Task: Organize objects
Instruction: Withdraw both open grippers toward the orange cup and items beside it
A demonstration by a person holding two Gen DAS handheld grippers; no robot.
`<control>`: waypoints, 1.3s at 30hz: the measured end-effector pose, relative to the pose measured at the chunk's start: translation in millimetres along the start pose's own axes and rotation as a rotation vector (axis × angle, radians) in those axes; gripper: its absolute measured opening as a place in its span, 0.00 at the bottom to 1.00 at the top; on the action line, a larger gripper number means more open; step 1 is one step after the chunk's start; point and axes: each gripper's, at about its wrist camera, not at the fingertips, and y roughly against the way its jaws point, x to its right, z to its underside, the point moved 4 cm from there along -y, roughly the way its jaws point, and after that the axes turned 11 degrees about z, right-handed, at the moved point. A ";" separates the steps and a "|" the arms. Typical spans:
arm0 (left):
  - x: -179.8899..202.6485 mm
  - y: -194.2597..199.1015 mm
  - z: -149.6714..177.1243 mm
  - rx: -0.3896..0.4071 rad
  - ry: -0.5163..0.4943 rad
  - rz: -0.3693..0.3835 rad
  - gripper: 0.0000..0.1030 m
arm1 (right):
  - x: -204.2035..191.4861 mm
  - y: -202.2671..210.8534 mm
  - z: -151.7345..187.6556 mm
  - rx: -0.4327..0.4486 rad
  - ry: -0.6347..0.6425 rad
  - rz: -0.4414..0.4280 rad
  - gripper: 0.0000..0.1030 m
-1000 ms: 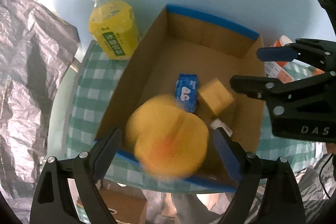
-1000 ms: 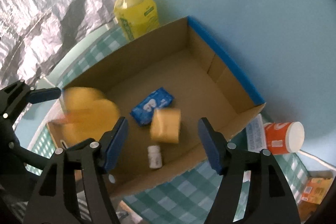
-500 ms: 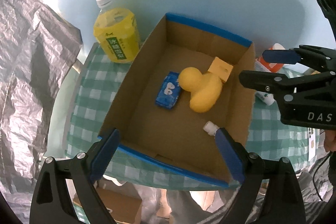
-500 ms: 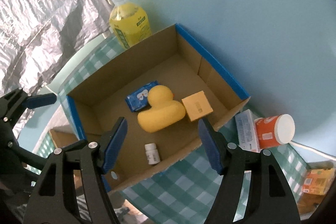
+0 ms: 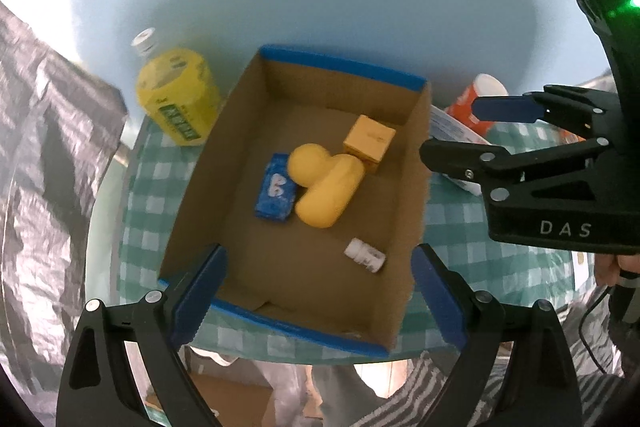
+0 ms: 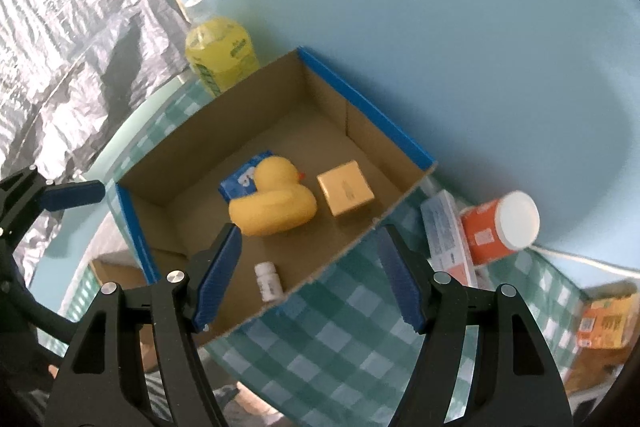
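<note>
Four things lie in the cardboard box (image 5: 416, 163) in front of you: a yellow rubber duck (image 5: 326, 183) near the middle of the floor, a blue packet (image 5: 276, 187) touching its left side, a small yellow carton (image 5: 370, 143) just beyond it toward the far right corner, and a little white pill bottle (image 5: 365, 255) on its side, nearer to you and apart from the rest.

Your left gripper (image 5: 316, 299) hangs above the near edge of the box with its blue pads spread wide and nothing between them. Your right gripper (image 6: 310, 275) is held over the near right wall of the box, likewise spread wide and empty; in the left wrist view you see it from the side, over the right edge of the box.

Outside the box, on the green checked cloth (image 6: 340, 339), a yellow drink bottle (image 5: 176, 99) stands at the far left corner. To the right of the box an orange cup with a white lid (image 6: 500, 227) lies tipped, with a flat white pack (image 6: 444, 231) between it and the box wall. Farther right an orange carton (image 6: 608, 319) sits near the table's edge. Crinkled silver foil (image 6: 72, 27) covers the left side of the scene.
</note>
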 end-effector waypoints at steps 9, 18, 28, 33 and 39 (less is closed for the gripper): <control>38.5 -9.3 -16.1 -0.006 -0.075 0.055 0.91 | 44.0 13.3 14.6 -0.002 -0.074 0.046 0.68; 75.8 -22.3 -30.1 -0.014 -0.152 0.110 0.91 | 86.1 24.5 36.3 -0.016 -0.145 0.102 0.68; 109.2 -48.6 -32.1 -0.063 -0.214 0.164 0.91 | 132.1 20.1 73.6 -0.090 -0.237 0.156 0.68; 122.8 -58.6 -31.2 -0.077 -0.235 0.180 0.92 | 148.7 15.8 93.0 -0.128 -0.273 0.173 0.68; 139.0 -72.6 -29.6 -0.099 -0.251 0.218 0.92 | 158.3 11.0 109.6 -0.160 -0.300 0.179 0.68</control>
